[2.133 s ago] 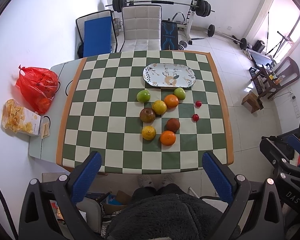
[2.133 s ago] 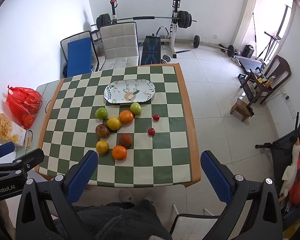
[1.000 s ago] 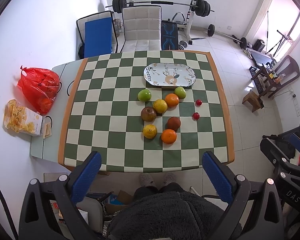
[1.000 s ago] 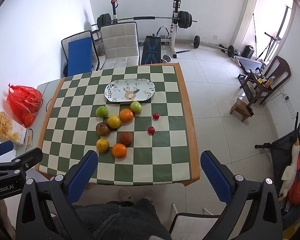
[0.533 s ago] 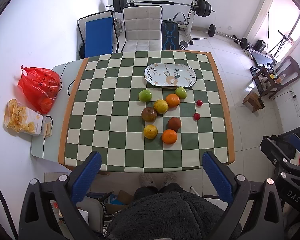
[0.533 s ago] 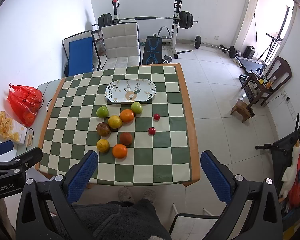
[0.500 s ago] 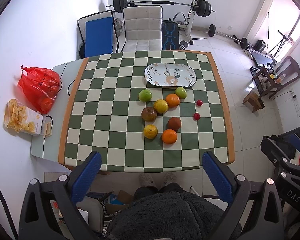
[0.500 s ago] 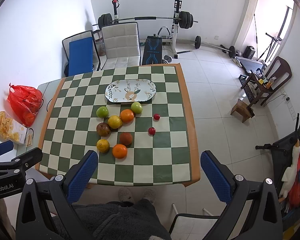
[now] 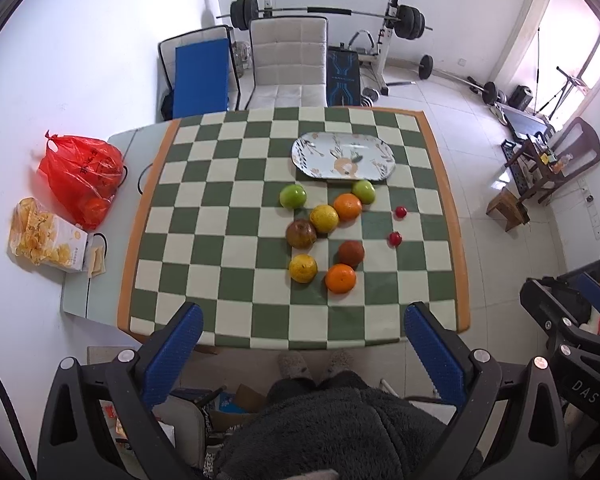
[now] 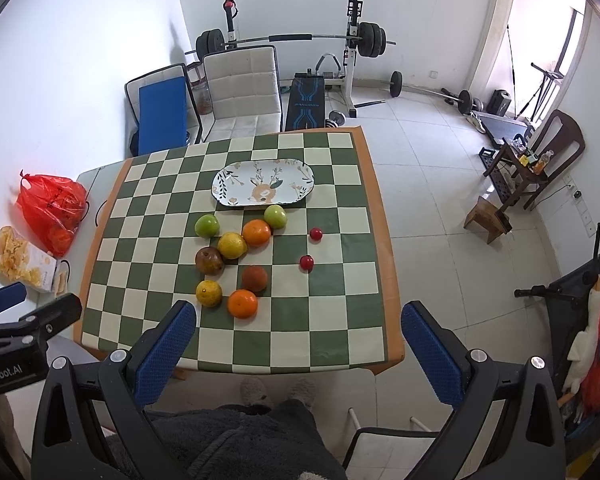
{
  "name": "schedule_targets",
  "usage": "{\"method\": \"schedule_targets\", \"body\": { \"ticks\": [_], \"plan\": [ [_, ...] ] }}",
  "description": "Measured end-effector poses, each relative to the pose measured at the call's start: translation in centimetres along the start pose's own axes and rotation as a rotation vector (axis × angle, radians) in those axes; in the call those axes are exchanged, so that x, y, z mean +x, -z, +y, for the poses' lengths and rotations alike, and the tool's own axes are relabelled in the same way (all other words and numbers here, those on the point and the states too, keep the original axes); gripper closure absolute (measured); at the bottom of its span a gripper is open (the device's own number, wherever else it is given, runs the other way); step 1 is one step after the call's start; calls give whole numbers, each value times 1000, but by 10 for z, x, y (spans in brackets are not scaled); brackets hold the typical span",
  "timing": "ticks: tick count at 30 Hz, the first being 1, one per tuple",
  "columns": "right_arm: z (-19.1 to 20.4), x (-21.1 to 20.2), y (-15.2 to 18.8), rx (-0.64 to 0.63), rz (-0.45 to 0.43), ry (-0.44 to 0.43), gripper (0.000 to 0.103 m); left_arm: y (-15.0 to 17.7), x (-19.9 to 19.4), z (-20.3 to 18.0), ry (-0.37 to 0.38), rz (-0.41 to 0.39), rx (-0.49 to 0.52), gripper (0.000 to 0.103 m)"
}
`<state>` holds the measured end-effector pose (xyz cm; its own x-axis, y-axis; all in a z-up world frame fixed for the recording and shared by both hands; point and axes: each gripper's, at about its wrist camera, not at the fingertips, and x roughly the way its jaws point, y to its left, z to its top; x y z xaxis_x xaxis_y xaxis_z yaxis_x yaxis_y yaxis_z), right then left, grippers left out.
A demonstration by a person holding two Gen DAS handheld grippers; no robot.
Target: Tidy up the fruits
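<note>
Hovering almost unmoved, the left gripper and right gripper stay spread and empty; ahead, every fruit remains outside the oval floral plate, so sorting hasn't begun.

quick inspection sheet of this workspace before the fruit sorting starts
surface: green-and-cream checkered table, orange border.
job's things: oval floral plate, empty; two green apples, two oranges, two yellow citrus, two brown fruits, two small red fruits loose below it.
clutter: red plastic bag and snack box on grey side surface.
grippers: left hand-held gripper and right hand-held gripper open, above the near edge.
cables: black cable at the table's left edge.
surroundings: chairs, barbell rack, tiled floor.
</note>
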<state>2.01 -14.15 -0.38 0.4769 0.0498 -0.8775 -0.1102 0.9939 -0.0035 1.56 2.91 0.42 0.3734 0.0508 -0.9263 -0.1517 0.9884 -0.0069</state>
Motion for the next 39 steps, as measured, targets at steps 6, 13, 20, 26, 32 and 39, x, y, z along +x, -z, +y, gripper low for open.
{"method": "schedule_targets", "body": {
  "ticks": [6, 13, 20, 26, 32, 39],
  "plan": [
    [1, 56, -4, 48, -14, -60, 0, -25, 36, 21, -184, -131, -9, 0],
    [20, 235, 13, 99, 234, -192, 2, -43, 147, 49, -272, -3, -20, 0],
    [69, 381, 54, -5, 427, -196, 14, -27, 262, 65, -269, 235, -35, 0],
    [101, 436, 80, -37, 507, -226, 36, -18, 308, 64, -208, 383, -64, 0],
    [90, 434, 94, -21, 557, -210, 37, -21, 332, 46, -81, 462, -67, 1],
    [38, 425, 112, 54, 612, -188, 37, -15, 376, 0, -12, 538, 44, 1]
  ]
}}
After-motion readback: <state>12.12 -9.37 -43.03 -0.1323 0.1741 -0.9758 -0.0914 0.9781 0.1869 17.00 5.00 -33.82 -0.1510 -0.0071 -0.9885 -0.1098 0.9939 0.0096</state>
